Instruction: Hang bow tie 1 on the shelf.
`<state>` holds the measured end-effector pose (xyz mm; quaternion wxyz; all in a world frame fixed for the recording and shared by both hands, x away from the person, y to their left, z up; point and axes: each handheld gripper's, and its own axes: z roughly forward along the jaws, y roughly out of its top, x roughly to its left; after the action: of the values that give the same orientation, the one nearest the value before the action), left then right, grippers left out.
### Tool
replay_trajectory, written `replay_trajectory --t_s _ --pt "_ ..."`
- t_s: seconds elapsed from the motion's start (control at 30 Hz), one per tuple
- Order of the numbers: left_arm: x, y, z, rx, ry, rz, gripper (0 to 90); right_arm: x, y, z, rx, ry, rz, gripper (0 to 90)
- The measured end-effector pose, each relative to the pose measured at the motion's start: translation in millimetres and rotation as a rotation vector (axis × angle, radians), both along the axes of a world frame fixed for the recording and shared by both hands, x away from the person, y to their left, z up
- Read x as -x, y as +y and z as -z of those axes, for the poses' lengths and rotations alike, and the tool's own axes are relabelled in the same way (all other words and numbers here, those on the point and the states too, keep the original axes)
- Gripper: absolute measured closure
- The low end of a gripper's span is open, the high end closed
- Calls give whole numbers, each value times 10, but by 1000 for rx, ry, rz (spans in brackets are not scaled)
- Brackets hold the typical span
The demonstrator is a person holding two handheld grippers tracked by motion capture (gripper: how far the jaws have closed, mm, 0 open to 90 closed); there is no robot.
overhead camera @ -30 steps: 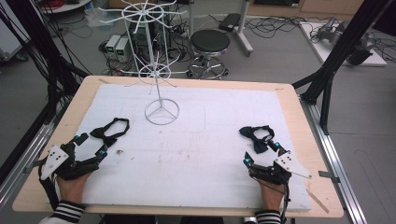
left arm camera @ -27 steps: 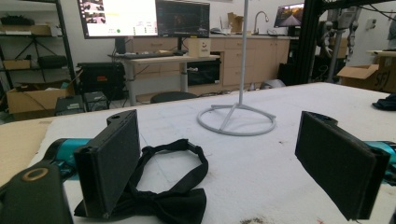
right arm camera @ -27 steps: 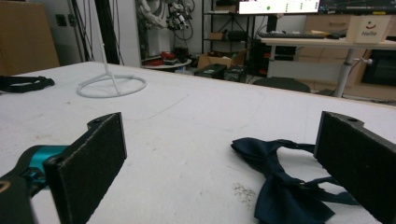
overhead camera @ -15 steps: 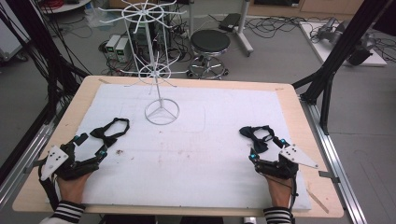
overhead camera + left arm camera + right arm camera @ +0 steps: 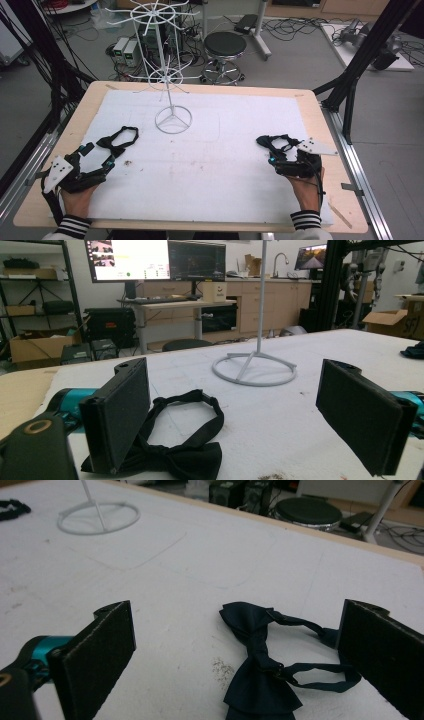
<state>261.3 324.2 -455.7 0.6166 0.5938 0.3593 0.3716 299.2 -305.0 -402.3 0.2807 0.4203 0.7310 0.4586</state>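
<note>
A black bow tie (image 5: 119, 140) lies on the white mat at the left, its strap looped behind it. My left gripper (image 5: 97, 156) is open just short of it; in the left gripper view the bow tie (image 5: 175, 452) rests between the jaws, close to the left one. A dark navy bow tie (image 5: 277, 143) lies at the right. My right gripper (image 5: 285, 152) is open around it, and the right gripper view has the bow tie (image 5: 257, 670) low between the wide jaws, its strap reaching the right jaw. A white wire stand (image 5: 167, 80) rises from a ring base (image 5: 173, 120).
The white mat (image 5: 225, 165) covers a wooden table (image 5: 330, 165). The stand's spoke arms (image 5: 150, 10) spread out high over the far edge. On the floor behind are a black stool (image 5: 225, 45), cables and black frame posts (image 5: 360, 55).
My right gripper has moved forward over the navy bow tie, its grey plate swinging up to the right. The left gripper has barely shifted.
</note>
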Motion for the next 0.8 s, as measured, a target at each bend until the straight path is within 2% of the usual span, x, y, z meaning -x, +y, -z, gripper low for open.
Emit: replay_trajectory --t_s 0.2,0.27,0.43,0.57,0.63,0.7,0.77,0.8 --pt "2 0 0 -1 -1 -1 145 -136 11 -70 62 63 -23 21" --pt "2 0 0 -2 -1 0 145 -167 11 -84 102 77 -22 24" --pt "2 -1 0 -3 0 0 145 -251 -22 -62 121 165 -27 47" --pt "3 -1 0 -4 -1 0 145 -288 -43 -39 147 194 -18 48" --pt "3 -1 0 -4 -1 0 145 -338 -59 -11 176 248 -13 48" --pt "3 -2 0 -5 -1 0 145 -367 -57 2 191 283 -20 49" --pt "3 -1 0 -5 -1 0 145 -379 -55 6 199 293 -24 53" --pt "3 -2 0 -5 -1 0 145 -404 -43 13 218 329 -24 59"
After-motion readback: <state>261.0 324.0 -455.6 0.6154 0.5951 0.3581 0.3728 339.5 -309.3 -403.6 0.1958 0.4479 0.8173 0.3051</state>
